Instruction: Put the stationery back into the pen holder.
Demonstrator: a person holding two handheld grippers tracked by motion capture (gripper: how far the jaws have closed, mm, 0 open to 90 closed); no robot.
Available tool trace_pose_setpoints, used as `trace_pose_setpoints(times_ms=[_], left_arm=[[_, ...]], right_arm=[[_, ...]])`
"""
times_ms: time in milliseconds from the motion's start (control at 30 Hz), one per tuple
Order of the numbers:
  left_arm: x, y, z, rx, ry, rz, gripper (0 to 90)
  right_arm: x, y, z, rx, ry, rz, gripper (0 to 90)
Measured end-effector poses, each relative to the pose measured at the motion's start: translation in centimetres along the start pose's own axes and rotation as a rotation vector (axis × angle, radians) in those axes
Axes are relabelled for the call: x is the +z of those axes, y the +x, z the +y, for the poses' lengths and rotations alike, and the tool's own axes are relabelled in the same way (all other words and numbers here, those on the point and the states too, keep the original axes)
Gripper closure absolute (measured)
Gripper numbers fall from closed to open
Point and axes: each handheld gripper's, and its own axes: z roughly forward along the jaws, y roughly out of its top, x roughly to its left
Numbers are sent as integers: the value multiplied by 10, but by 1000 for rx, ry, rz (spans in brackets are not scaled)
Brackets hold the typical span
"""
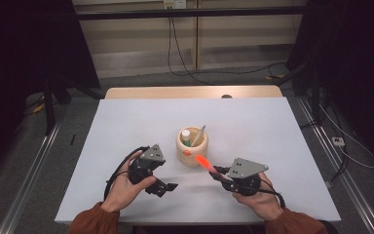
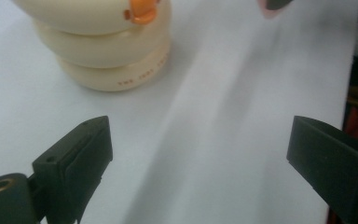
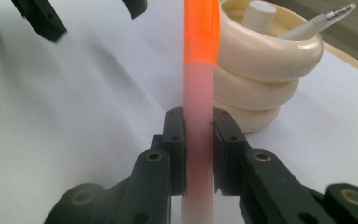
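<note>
Marker pen, pink barrel with an orange cap, is clamped between my right fingers, cap end pointing up and away toward the cream ringed pen holder. Its tip sits just beside the holder's rim, so the long axis already aims at the opening; right hand is clearly the nearer one. Left gripper hovers over the white worktop, spread wide, holding nothing. There's small print on the holder's base, too blurry to read.
</note>
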Motion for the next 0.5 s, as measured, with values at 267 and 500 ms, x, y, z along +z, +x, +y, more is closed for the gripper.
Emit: trace_pose_setpoints(times_ms=[267, 500], left_arm=[[-2, 5, -13, -39, -80, 117, 57], [-11, 14, -33, -95, -167, 217, 60]], right_arm=[[-3, -11, 1, 112, -49, 24, 777], [-3, -25, 5, 223, -122, 31, 777]])
